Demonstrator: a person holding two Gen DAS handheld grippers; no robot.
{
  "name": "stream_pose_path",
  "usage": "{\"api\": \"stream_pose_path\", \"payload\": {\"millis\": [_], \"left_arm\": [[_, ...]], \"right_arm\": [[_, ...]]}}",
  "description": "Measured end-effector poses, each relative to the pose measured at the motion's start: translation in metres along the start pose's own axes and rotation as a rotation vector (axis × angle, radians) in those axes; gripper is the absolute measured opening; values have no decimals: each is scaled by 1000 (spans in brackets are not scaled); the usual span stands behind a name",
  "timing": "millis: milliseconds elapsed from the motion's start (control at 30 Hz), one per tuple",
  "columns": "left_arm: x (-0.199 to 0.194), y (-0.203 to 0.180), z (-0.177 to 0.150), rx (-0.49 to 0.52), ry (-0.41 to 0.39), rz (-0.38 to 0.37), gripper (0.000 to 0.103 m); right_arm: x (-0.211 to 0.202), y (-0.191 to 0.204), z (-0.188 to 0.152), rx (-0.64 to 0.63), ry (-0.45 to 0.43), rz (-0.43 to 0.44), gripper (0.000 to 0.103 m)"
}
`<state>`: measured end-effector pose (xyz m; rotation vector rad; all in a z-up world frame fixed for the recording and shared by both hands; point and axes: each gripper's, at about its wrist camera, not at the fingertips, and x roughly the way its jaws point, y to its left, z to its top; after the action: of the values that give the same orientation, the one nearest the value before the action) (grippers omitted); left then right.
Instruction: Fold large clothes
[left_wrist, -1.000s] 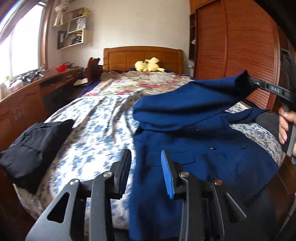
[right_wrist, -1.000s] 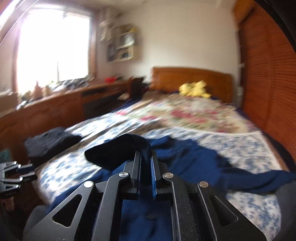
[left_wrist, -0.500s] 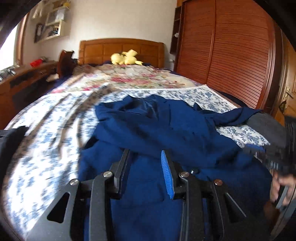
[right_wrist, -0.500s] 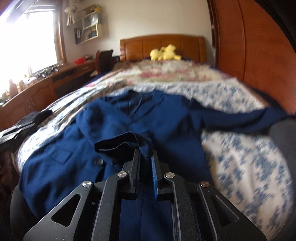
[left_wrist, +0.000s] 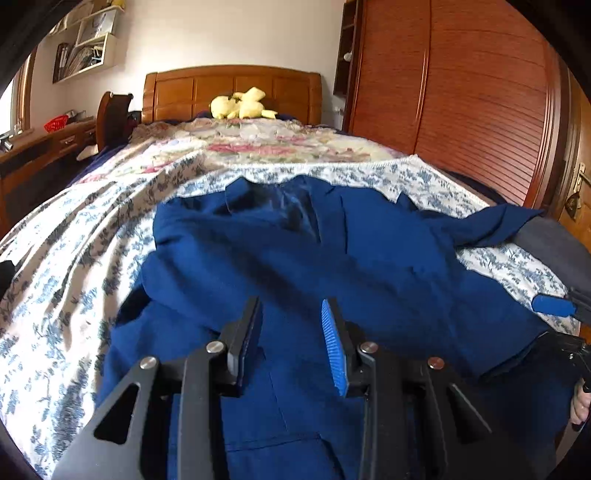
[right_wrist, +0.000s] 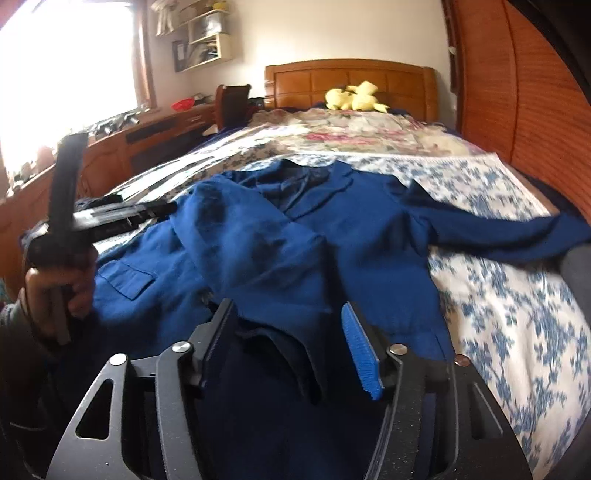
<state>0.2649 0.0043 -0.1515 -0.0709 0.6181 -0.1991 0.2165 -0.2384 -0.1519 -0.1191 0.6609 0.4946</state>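
A dark blue jacket (left_wrist: 332, 258) lies face up on the flower-print bedspread (left_wrist: 74, 258), collar toward the headboard. One sleeve (right_wrist: 251, 251) is folded across its front; the other sleeve (right_wrist: 498, 232) stretches out to the right. My left gripper (left_wrist: 291, 306) hovers over the jacket's lower front, open with nothing between its fingers. My right gripper (right_wrist: 287, 310) is low over the folded sleeve's cuff (right_wrist: 280, 343); its jaws are opening and the cuff lies loose between them, not pinched. A hand holds the left gripper (right_wrist: 59, 221) at the left of the right wrist view.
A yellow plush toy (left_wrist: 240, 107) lies by the wooden headboard (left_wrist: 232, 88). A wooden wardrobe (left_wrist: 461, 103) runs along the right side of the bed. A desk (right_wrist: 147, 140) and a chair (right_wrist: 231, 103) stand to the left under the window.
The right gripper came down with the sleeve cuff, laid it across the jacket's front and let go as its jaws parted. The left gripper swung right over the jacket, still open.
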Motion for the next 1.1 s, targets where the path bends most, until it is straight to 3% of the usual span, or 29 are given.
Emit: {"api": "stream_pose_path", "payload": {"millis": [300, 667, 733, 800, 933, 1100], "left_arm": [[-7, -3, -7, 18, -56, -11, 32], [-8, -1, -7, 9, -64, -19, 32], [-9, 0, -7, 7, -68, -16, 32], [-9, -2, -7, 11, -71, -15, 32], [-9, -5, -8, 29, -65, -14, 32], [-14, -6, -8, 37, -81, -17, 32]], "right_arm": [[48, 16, 3, 1, 120, 96, 64], [64, 31, -4, -106, 213, 42, 64], [65, 28, -4, -109, 223, 42, 46], [63, 19, -1, -58, 232, 120, 11], [46, 9, 12, -4, 166, 112, 8], [19, -11, 32, 42, 54, -29, 7]]}}
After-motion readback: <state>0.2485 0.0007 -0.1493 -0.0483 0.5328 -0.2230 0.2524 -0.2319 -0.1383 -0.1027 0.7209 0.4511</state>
